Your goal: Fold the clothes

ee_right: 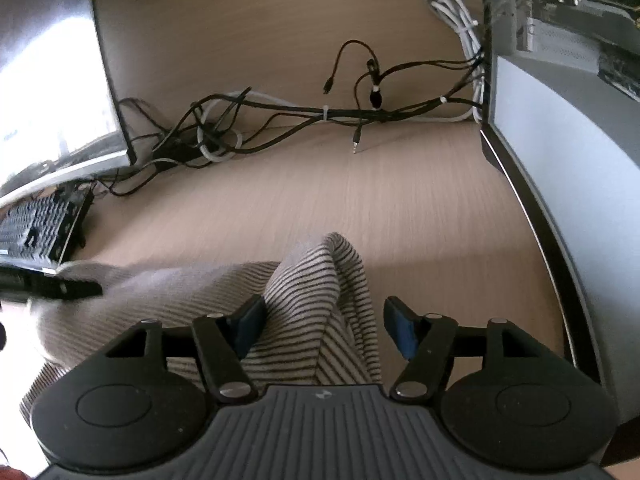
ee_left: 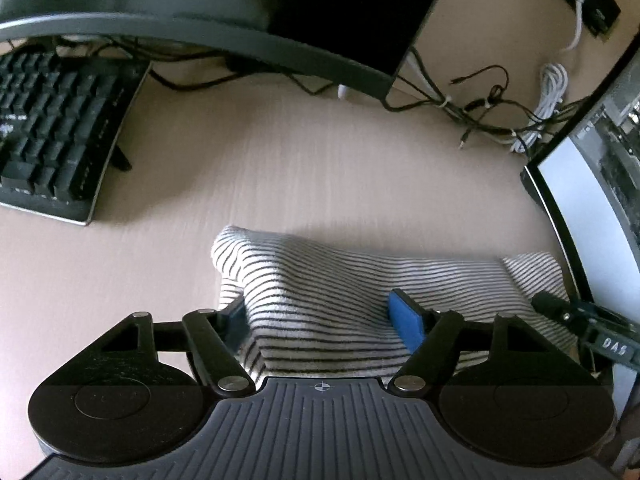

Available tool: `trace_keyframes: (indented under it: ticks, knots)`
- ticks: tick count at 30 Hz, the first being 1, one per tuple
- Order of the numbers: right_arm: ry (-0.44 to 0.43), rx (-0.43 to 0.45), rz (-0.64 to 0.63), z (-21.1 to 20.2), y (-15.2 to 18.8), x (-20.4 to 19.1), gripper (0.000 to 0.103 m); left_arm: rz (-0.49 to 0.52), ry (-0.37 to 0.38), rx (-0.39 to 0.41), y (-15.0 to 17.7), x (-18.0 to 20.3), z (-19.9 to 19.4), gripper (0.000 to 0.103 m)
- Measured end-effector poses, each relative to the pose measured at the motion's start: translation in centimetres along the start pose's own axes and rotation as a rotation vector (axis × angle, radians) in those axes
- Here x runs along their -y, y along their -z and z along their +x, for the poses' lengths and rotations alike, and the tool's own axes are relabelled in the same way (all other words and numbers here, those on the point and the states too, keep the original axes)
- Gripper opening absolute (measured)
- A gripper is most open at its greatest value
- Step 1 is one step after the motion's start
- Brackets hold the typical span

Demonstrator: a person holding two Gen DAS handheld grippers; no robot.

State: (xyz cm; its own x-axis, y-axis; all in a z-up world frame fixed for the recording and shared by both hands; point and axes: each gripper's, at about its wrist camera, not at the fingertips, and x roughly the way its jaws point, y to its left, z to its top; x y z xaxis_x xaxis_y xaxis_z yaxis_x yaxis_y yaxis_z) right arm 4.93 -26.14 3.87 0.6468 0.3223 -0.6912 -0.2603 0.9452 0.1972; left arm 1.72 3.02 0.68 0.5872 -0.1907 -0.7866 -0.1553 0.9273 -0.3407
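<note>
Mid-fold: striped garment [ee_left: 340, 300] bunched on surface [ee_left: 280, 168], left tongs [ee_left: 320, 320] and right tongs [ee_right: 324, 326] agape astride cloth, gripping nothing evident.

1 striped garment [ee_left: 332, 300] lies on 1 wooden desk [ee_left: 280, 176]. 2 grippers show: the left gripper [ee_left: 324, 320] and the right gripper [ee_right: 324, 324]. 1 black keyboard [ee_left: 56, 128], 1 monitor [ee_left: 240, 20], 1 computer case [ee_right: 560, 152], 1 white coiled cable [ee_left: 548, 100].
</note>
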Motion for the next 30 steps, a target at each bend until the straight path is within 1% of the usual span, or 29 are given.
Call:
trace_keyframes:
  ticks: [1,5,6,7,8,9,10,12,14,15,17,19,22,25,27,29,30]
  knots:
    - [-0.007,-0.010,0.022,0.3,-0.2,0.3,0.071,-0.010,0.003,-0.004,-0.1,-0.1,0.1,0.078]
    - [-0.059,-0.062,0.105,2.1,-1.1,1.4,0.071,-0.017,0.016,-0.018,-0.5,-0.2,0.7,0.079]
    - [-0.075,-0.078,0.116,2.7,-1.2,1.5,0.067,-0.010,0.016,-0.014,-0.7,0.0,0.8,0.079]
    - [-0.088,-0.085,0.116,3.3,-1.2,1.4,0.055,-0.001,0.015,-0.009,-0.9,0.2,1.0,0.072]
    - [-0.091,-0.081,0.100,3.7,-1.3,1.2,0.049,0.007,0.015,-0.005,-1.1,0.4,1.1,0.056]
    - [-0.092,-0.070,0.069,4.0,-1.6,0.9,0.032,0.016,0.001,0.006,-1.5,0.6,1.2,0.050]
    - [-0.095,-0.057,0.045,4.2,-2.3,0.7,0.028,0.016,0.000,0.025,-2.1,0.6,1.0,0.040]
    - [-0.095,-0.016,0.026,3.9,-3.7,0.3,0.024,0.020,0.010,0.073,-2.9,0.6,0.2,0.036]
    - [-0.111,0.040,0.016,2.7,-4.9,0.4,0.024,0.032,0.033,0.131,-3.4,0.7,-1.2,0.034]
    - [-0.117,0.064,0.012,2.1,-5.2,0.5,0.023,0.047,0.039,0.153,-3.2,0.9,-2.0,0.034]
    - [-0.120,0.087,0.010,0.7,-4.8,0.7,0.023,0.078,0.040,0.178,-2.5,1.6,-3.2,0.034]
    - [-0.122,0.076,0.012,-0.3,-3.4,0.7,0.023,0.117,0.008,0.164,-1.1,2.4,-3.4,0.035]
    - [-0.101,0.026,0.016,-0.8,-0.9,0.8,0.024,0.155,-0.011,0.141,0.9,2.7,-3.4,0.036]
    - [-0.096,0.003,0.040,-1.7,0.6,1.1,0.024,0.152,0.002,0.133,1.8,2.6,-3.8,0.038]
    - [-0.087,-0.003,0.015,-2.3,0.6,0.8,0.024,0.158,0.003,0.133,2.2,2.5,-4.1,0.039]
    - [-0.072,-0.002,-0.021,-3.0,0.4,0.5,0.029,0.165,0.004,0.133,2.5,2.4,-4.4,0.040]
    - [-0.049,0.019,-0.044,-3.4,-0.1,0.5,0.039,0.169,0.003,0.133,2.7,2.4,-4.5,0.040]
